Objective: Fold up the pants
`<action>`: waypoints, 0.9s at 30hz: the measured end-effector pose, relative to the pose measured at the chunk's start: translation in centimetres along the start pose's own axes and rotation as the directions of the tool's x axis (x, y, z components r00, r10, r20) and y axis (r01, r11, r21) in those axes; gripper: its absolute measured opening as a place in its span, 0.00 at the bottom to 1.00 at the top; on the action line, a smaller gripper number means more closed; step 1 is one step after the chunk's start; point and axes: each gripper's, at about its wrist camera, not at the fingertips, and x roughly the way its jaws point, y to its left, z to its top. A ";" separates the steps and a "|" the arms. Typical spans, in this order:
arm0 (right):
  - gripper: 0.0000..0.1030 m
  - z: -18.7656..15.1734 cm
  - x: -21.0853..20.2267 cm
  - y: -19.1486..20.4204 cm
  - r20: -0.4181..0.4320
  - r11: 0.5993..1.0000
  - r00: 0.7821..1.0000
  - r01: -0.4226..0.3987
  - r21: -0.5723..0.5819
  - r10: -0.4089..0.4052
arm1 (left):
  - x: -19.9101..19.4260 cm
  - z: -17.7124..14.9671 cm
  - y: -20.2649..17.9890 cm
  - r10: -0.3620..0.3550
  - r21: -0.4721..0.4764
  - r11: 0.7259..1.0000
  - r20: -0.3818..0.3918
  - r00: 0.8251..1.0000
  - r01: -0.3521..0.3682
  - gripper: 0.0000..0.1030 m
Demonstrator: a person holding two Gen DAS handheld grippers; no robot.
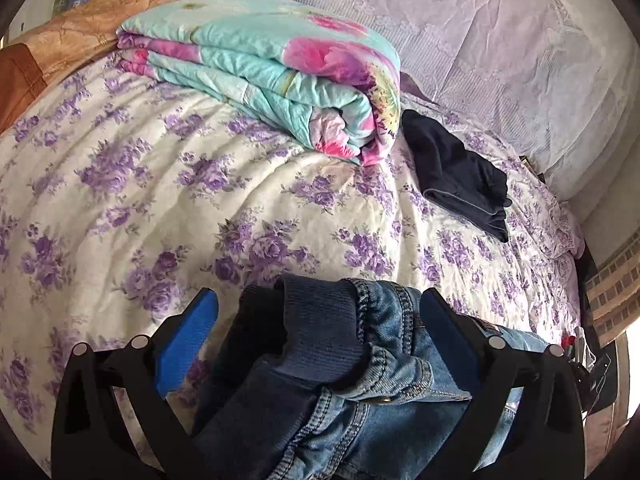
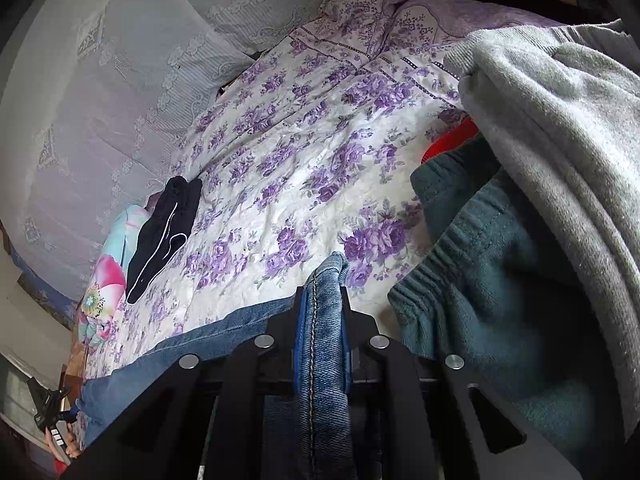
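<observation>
**A:** Start with the bed: you're working over a quilted cover, white with purple roses, soft and puckered. At its far side sits a folded floral quilt, thick and slippery-looking, with a dark folded garment just beside it.

**B:** And the jeans?

**A:** Blue denim with a ribbed dark waistband, stiff at the seams. In the left view the waist end bunches between your left gripper's fingers, which stand wide apart; the cloth seems draped there, not pinched. Your right gripper has its fingers closed tight on a seamed denim edge, and the rest of the jeans trails toward the bed's near edge.

**B:** What could go wrong?

**A:** With only your right hand really gripping, the heavy denim could slide off the left fingers and drop in a heap. If you pull now, the bunched waistband may twist, giving a crooked fold. Also watch the grey sweatshirt and teal garment piled close on your right; they could snag and drag along.
</observation>
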 end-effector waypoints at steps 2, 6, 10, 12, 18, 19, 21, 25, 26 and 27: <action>0.15 0.0 0.1 -0.2 -0.005 1.000 1.000 -0.003 0.007 0.003 | 0.6 -0.6 0.2 -0.052 -0.021 0.998 -0.038 0.998 0.052 0.94; 0.15 0.1 0.2 -0.2 -0.007 1.000 1.000 0.000 0.007 0.000 | -1.7 -2.0 -1.4 -0.048 0.059 0.997 0.033 0.998 0.046 0.72; 0.15 0.1 0.3 -0.2 -0.009 1.000 1.000 0.002 0.007 -0.002 | -2.2 -2.2 -1.8 -0.022 0.074 0.997 0.033 0.999 0.019 0.66; 0.15 0.1 0.3 -0.2 -0.009 1.000 1.000 0.002 0.007 -0.002 | -1.7 -1.6 -1.2 -0.044 0.052 0.998 0.011 0.999 0.044 0.67; 0.16 0.1 0.2 -0.2 -0.007 1.000 1.000 0.002 0.008 -0.002 | 2.7 -0.8 0.7 -0.104 -0.070 0.993 -0.090 0.990 0.098 0.93; 0.16 0.0 0.2 -0.2 -0.006 1.000 1.000 0.001 0.009 -0.001 | 2.1 -1.0 0.1 -0.079 -0.031 0.997 -0.065 0.995 0.078 0.81; 0.16 0.0 0.0 -0.1 0.002 1.000 1.000 -0.007 0.010 0.007 | 0.3 -1.8 -1.2 -0.007 0.052 0.999 0.015 1.000 0.006 0.59; 0.11 0.0 -2.2 0.3 0.098 0.999 0.994 -0.045 -0.007 0.046 | -3.9 -2.2 -1.0 -0.066 0.057 0.997 0.159 0.985 0.058 0.17; 0.10 0.1 -3.1 0.3 0.136 0.998 0.989 -0.060 -0.011 0.061 | -5.2 -1.9 -0.5 -0.134 0.042 0.991 0.191 0.972 0.129 0.14; 0.10 0.2 -4.1 0.4 0.176 0.997 0.981 -0.077 -0.016 0.079 | -6.5 -1.8 0.2 -0.188 0.013 0.982 0.241 0.952 0.191 0.10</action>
